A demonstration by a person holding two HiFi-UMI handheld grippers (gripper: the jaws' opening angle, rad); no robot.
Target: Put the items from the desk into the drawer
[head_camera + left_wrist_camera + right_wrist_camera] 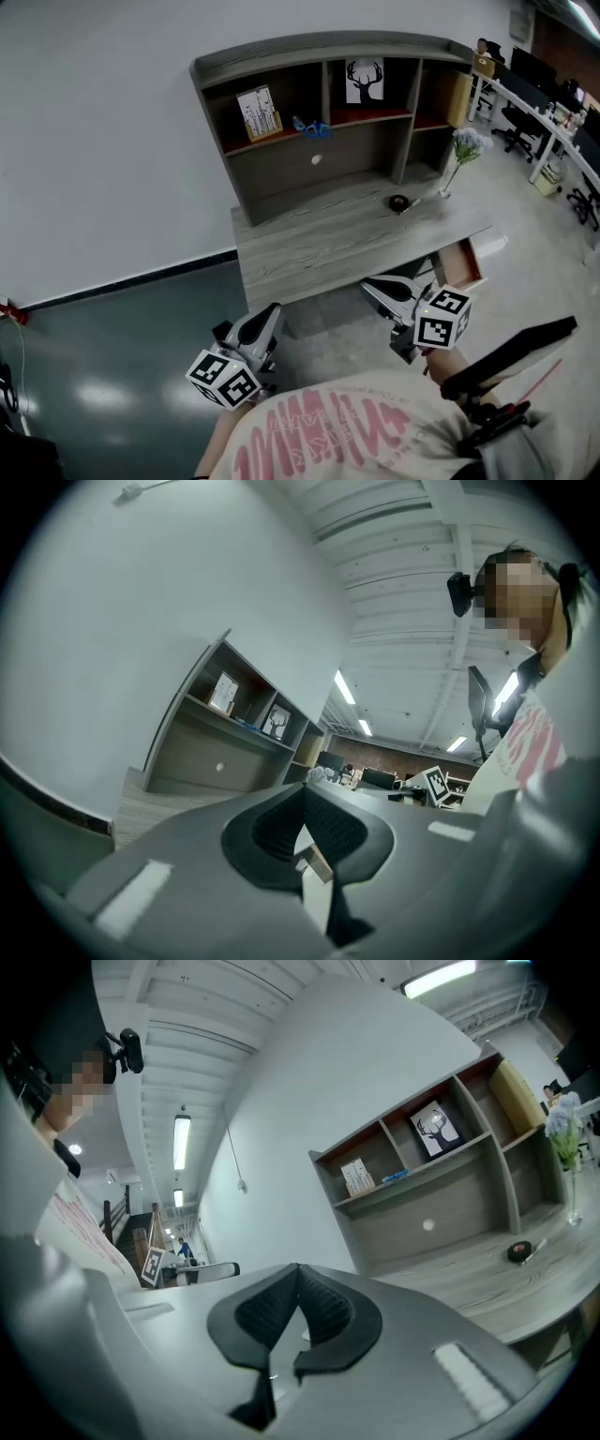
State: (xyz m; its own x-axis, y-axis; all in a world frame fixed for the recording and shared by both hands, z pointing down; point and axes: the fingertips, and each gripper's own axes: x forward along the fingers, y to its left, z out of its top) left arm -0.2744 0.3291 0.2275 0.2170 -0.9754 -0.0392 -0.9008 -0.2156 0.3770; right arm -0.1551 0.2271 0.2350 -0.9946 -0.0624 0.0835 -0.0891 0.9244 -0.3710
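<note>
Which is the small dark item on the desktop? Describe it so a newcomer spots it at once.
Find the grey wooden desk against the white wall. On its right part, just left of the vase of pale flowers, lies a small round black item. It alone is low and dark; the vase stands tall.

I have the desk (pixel 347 239) in front of me: a grey wood-grain top set against the white wall, with a hutch (pixel 309 49) of open compartments along its back edge. Near the right end of the top, a small dark round item (pixel 399 202) lies just beside a slim vase (pixel 450 176) of pale flowers. On the hutch's left shelf a white card (pixel 260 112) stands upright, with a blue item (pixel 312 127) near it at the divider. A deer picture (pixel 364 81) stands in the middle compartment. Under the desk's right end, a drawer (pixel 466 262) is pulled out.
</note>
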